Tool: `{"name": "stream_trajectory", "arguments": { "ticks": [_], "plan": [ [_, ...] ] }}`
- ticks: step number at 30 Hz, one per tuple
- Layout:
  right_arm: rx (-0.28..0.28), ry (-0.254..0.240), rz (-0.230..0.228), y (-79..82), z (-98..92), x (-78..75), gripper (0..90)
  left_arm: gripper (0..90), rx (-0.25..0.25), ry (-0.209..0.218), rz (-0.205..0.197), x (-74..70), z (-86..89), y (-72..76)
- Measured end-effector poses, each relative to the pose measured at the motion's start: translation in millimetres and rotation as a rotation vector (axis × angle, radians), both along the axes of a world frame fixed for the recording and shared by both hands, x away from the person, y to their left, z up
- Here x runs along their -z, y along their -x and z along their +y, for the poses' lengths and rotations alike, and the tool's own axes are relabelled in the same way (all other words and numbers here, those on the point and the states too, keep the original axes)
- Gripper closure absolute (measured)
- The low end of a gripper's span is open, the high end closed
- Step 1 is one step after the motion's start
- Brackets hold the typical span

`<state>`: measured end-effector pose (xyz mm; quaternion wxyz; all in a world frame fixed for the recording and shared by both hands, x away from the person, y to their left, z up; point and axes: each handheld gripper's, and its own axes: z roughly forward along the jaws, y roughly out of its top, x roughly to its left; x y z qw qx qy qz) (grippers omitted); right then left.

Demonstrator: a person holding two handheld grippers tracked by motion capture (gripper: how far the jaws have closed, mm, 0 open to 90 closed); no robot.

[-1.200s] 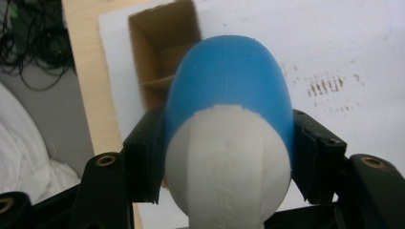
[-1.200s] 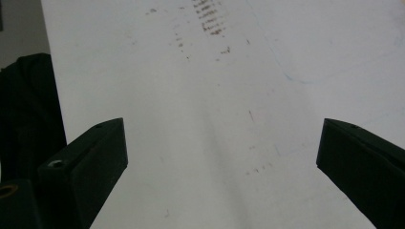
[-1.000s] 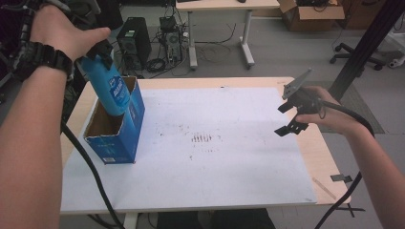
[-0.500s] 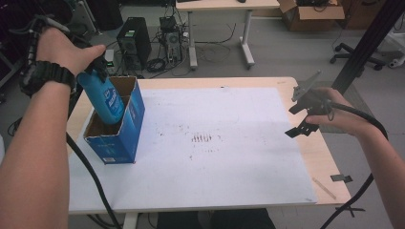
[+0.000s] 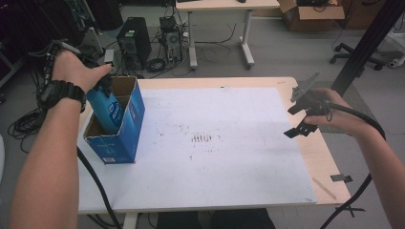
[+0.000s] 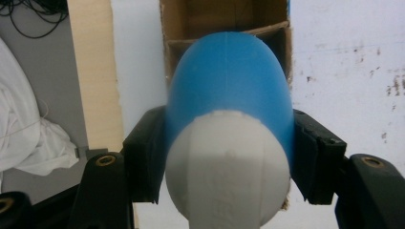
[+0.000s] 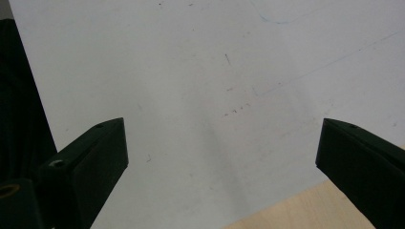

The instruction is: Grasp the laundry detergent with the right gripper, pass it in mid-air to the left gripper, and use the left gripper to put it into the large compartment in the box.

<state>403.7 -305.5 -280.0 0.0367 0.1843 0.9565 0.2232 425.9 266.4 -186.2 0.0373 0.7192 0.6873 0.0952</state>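
Your left claw (image 6: 229,157) pinches the blue bottle (image 5: 106,109) upright, fitting the box (image 5: 125,136) at the table's (image 5: 248,81) left edge.

From my remote seat I take the wooden table (image 5: 329,157) as the landmark, its top covered by a white sheet (image 5: 229,143) marked with dark smudges. Beyond its far edge I see grey floor (image 5: 286,52), a tangle of cables (image 5: 162,57) around a black computer tower (image 5: 135,40), and a second desk (image 5: 224,5). A cardboard box (image 5: 310,9) and an office chair (image 5: 358,52) stand far right of it.
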Motion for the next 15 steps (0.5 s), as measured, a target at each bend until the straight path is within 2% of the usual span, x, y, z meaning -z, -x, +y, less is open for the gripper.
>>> {"name": "stream_trajectory", "arguments": {
  "ticks": [15],
  "plan": [
    [-0.001, 0.009, -0.006, 0.9, 2.8, 1.2, 3.7, 38.3, 0.005, -0.014, 0.031, 42.6, 0.7, -4.0]
  ]
}}
